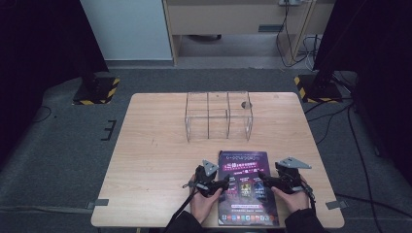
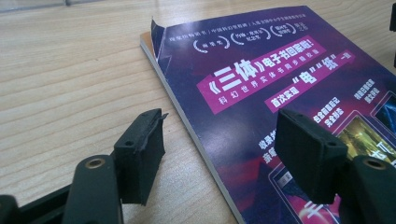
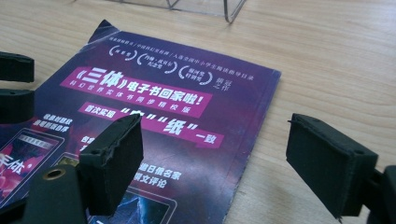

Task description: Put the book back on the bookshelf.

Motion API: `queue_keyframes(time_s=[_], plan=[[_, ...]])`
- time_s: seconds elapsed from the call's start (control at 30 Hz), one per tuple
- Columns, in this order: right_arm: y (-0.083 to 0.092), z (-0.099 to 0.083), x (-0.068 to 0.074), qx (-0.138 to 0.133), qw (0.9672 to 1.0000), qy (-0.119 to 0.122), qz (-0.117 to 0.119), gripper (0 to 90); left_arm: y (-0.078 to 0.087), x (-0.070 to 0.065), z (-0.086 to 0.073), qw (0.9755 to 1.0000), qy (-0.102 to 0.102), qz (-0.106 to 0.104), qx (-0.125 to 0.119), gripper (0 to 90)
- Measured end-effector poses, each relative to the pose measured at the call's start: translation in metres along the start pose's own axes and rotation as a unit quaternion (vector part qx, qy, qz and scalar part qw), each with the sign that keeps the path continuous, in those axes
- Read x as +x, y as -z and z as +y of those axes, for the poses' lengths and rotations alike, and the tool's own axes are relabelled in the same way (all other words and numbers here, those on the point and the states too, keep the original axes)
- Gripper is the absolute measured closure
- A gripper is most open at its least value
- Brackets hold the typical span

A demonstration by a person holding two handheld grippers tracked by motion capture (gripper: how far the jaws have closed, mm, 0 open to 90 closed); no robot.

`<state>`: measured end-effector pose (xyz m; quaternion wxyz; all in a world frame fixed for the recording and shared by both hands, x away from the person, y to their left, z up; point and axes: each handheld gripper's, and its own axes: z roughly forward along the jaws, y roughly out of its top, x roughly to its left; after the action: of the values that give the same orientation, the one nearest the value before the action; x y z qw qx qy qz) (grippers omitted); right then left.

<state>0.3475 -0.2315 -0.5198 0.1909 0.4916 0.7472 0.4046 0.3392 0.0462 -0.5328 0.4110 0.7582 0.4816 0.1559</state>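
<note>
— Near the front edge of the table (image 1: 145,145), a little right of its middle, lay the book (image 1: 245,187) I was hovering over — flat, cover up, purple with white and pink print. Where were my tongs, as you saw them?

— One on each side of it. Your left gripper (image 1: 213,184) was at the book's left edge, your right gripper (image 1: 277,182) at its right edge, both low and pointed inward.

— And the jaws? In the left gripper view (image 2: 219,154) I had them spread wide, one pad over bare wood, the other over the cover, with the spine edge running between them. The right gripper view (image 3: 224,158) showed the same — wide apart, holding nothing, straddling the other long edge.

— Agreed, both empty. How did you judge it would handle?

— Thin paperback, I thought: light, but floppy, and the glossy cover looked slick. The far left corner of the cover (image 2: 156,30) was already curled up, so the paper seemed soft and easy to crease.

— So where to take hold?

— By the spine side, where the pages are bound and stiffest. Lying flush on the wood, it gave no gap for a jaw to slip under; I'd probably have had to slide it over the front edge or tip it up first.

— And the clear divided box (image 1: 218,115) toward the back edge?

— Well apart from the book.
</note>
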Motion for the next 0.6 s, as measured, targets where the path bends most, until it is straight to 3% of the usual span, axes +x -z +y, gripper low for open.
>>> queue_keyframes(time_s=[0.37,0.6], plan=[[-0.008,-0.006,0.003,0.019,0.9997,-0.002,0.012,23.2,-0.004,-0.002,0.000,0.9997,0.022,-0.011,0.005,36.0],[-0.011,-0.007,0.004,0.029,0.9995,0.000,0.012,23.7,-0.006,-0.005,0.001,0.9997,0.021,-0.011,0.005,37.0]])
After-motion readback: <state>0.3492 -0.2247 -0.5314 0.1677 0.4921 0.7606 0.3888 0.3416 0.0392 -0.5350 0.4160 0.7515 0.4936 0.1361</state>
